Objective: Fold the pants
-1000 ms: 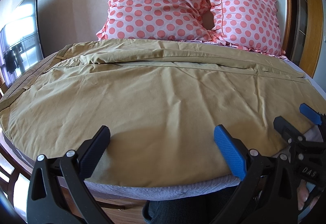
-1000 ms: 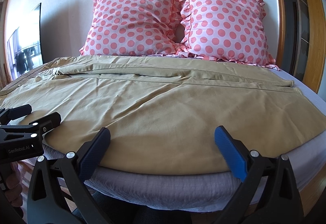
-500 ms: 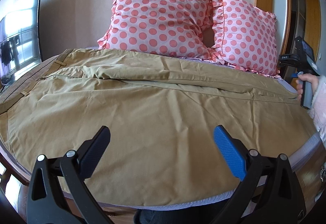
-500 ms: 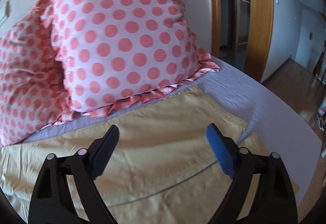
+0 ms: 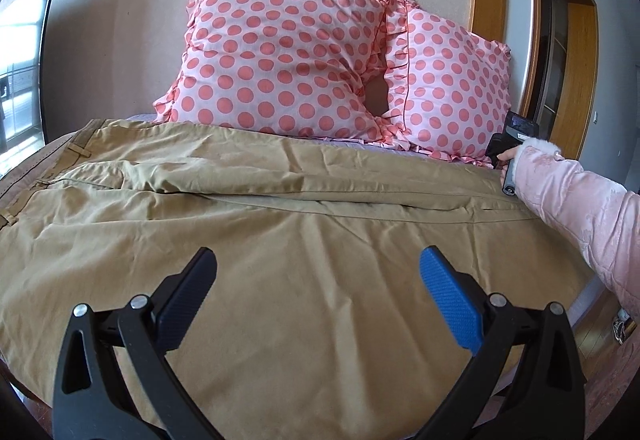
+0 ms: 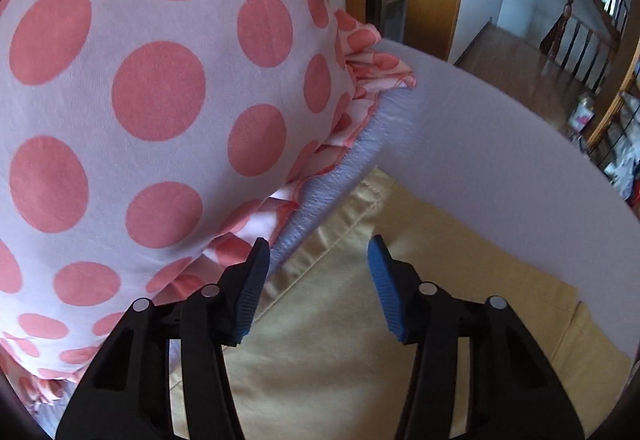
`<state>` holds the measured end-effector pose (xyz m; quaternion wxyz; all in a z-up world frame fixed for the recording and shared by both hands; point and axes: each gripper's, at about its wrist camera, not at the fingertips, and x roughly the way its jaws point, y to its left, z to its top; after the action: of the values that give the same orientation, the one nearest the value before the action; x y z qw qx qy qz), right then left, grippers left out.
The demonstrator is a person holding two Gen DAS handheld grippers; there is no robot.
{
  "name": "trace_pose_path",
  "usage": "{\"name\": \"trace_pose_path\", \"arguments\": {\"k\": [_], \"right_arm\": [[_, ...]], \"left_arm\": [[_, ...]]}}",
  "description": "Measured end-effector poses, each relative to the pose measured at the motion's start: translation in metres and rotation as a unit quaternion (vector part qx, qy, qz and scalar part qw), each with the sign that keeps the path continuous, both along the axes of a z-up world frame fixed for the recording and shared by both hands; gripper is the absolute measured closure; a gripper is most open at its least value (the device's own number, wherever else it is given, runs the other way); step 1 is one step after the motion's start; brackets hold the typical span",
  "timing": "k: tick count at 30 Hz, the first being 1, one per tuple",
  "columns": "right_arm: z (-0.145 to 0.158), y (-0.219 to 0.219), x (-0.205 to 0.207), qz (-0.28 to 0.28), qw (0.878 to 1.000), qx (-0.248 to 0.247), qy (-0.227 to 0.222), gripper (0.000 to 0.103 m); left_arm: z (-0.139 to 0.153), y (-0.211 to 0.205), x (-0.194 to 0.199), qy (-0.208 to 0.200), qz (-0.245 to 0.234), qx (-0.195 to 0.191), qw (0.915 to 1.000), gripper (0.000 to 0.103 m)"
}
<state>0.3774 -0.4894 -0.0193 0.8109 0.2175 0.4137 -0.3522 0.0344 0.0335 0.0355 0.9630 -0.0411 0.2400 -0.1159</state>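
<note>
Tan pants [image 5: 280,240] lie spread across the bed, waistband at the left, legs running right. My left gripper [image 5: 318,284] is open and empty above the near leg. My right gripper [image 6: 318,256] is open, its jaws narrower than the left's, just above the far leg's hem corner [image 6: 360,200] beside a pillow. In the left wrist view the right gripper's body [image 5: 510,138] shows at the far right, held by a hand in a pink sleeve.
Two pink polka-dot pillows [image 5: 280,60] stand against the wall at the head of the bed; one [image 6: 140,100] is right beside my right gripper. A lavender sheet [image 6: 500,160] covers the bed. A wooden door frame [image 5: 484,0] stands at the right.
My right gripper has moved from the bed's near edge to the far right hem by the pillow and narrowed its jaws. My left gripper has moved forward over the pants.
</note>
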Motion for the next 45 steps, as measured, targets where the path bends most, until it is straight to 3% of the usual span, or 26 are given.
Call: {"name": "trace_pose_path", "arguments": {"k": [2, 3, 4, 6, 9, 14, 16, 19, 23, 24, 25, 27, 32, 33, 34, 35, 36, 39, 42, 45], "right_arm": [[0.0, -0.001, -0.011, 0.0, 1.0, -0.003, -0.022, 0.073], [0.0, -0.003, -0.018, 0.005, 0.999, 0.008, -0.038, 0.09], [-0.001, -0.008, -0.026, 0.01, 0.998, 0.027, -0.057, 0.094], [0.004, -0.02, -0.044, 0.017, 0.991, 0.081, -0.109, 0.099], [0.025, -0.024, -0.095, 0.051, 0.973, 0.108, -0.198, 0.099], [0.049, -0.017, -0.229, 0.094, 0.929, 0.173, -0.313, 0.099], [0.047, -0.01, -0.281, 0.093, 0.921, 0.197, -0.322, 0.099], [0.023, -0.009, -0.327, 0.08, 0.927, 0.23, -0.286, 0.099], [0.0, -0.015, -0.329, 0.066, 0.931, 0.266, -0.24, 0.093], [0.0, -0.015, -0.328, 0.061, 0.931, 0.27, -0.236, 0.081], [-0.001, -0.015, -0.329, 0.058, 0.929, 0.277, -0.237, 0.058], [-0.002, -0.015, -0.328, 0.056, 0.924, 0.289, -0.244, 0.042], [-0.007, -0.014, -0.317, 0.053, 0.925, 0.282, -0.249, 0.044], [-0.008, -0.014, -0.312, 0.055, 0.926, 0.279, -0.249, 0.054], [-0.012, -0.015, -0.308, 0.06, 0.924, 0.282, -0.251, 0.077], [-0.018, -0.017, -0.303, 0.067, 0.92, 0.288, -0.256, 0.09], [-0.021, -0.02, -0.301, 0.073, 0.917, 0.288, -0.264, 0.095], [-0.012, -0.027, -0.327, 0.094, 0.896, 0.272, -0.337, 0.099], [0.004, -0.028, -0.353, 0.107, 0.895, 0.227, -0.368, 0.099], [0.008, -0.031, -0.36, 0.113, 0.89, 0.232, -0.377, 0.099]], "left_arm": [[-0.004, -0.001, 0.003, 0.008, -0.001, -0.003, 1.0, 0.002], [-0.005, -0.001, 0.005, 0.013, 0.0, -0.005, 0.9999, 0.002], [-0.006, 0.0, 0.005, 0.018, 0.002, -0.009, 0.9998, 0.002], [-0.007, 0.006, 0.004, 0.025, 0.005, -0.025, 0.9994, 0.002], [-0.006, 0.02, -0.003, 0.03, 0.014, -0.058, 0.9977, 0.002], [-0.007, 0.033, -0.012, 0.034, 0.061, -0.072, 0.9949, 0.002], [-0.007, 0.034, -0.014, 0.038, 0.076, -0.067, 0.9941, 0.002], [-0.005, 0.03, -0.017, 0.033, 0.085, -0.058, 0.9941, 0.002], [-0.001, 0.027, -0.022, 0.029, 0.071, -0.084, 0.9935, 0.002], [0.0, 0.028, -0.025, 0.029, 0.066, -0.094, 0.993, 0.002], [0.001, 0.029, -0.028, 0.025, 0.061, -0.102, 0.9926, 0.002], [0.004, 0.032, -0.036, 0.014, 0.057, -0.111, 0.9921, 0.002], [0.014, 0.039, -0.037, 0.01, 0.077, -0.091, 0.9929, 0.002], [0.018, 0.041, -0.034, 0.009, 0.076, -0.089, 0.9931, 0.002], [0.023, 0.044, -0.03, 0.007, 0.073, -0.088, 0.9934, 0.002], [0.028, 0.047, -0.023, 0.008, 0.072, -0.088, 0.9935, 0.002], [0.032, 0.052, -0.015, 0.011, 0.073, -0.087, 0.9935, 0.002], [0.047, 0.074, 0.018, 0.034, 0.083, -0.093, 0.9916, 0.002], [0.055, 0.101, 0.066, 0.084, 0.104, -0.123, 0.9833, 0.002], [0.056, 0.121, 0.126, 0.142, 0.121, -0.145, 0.9718, 0.003]]}}
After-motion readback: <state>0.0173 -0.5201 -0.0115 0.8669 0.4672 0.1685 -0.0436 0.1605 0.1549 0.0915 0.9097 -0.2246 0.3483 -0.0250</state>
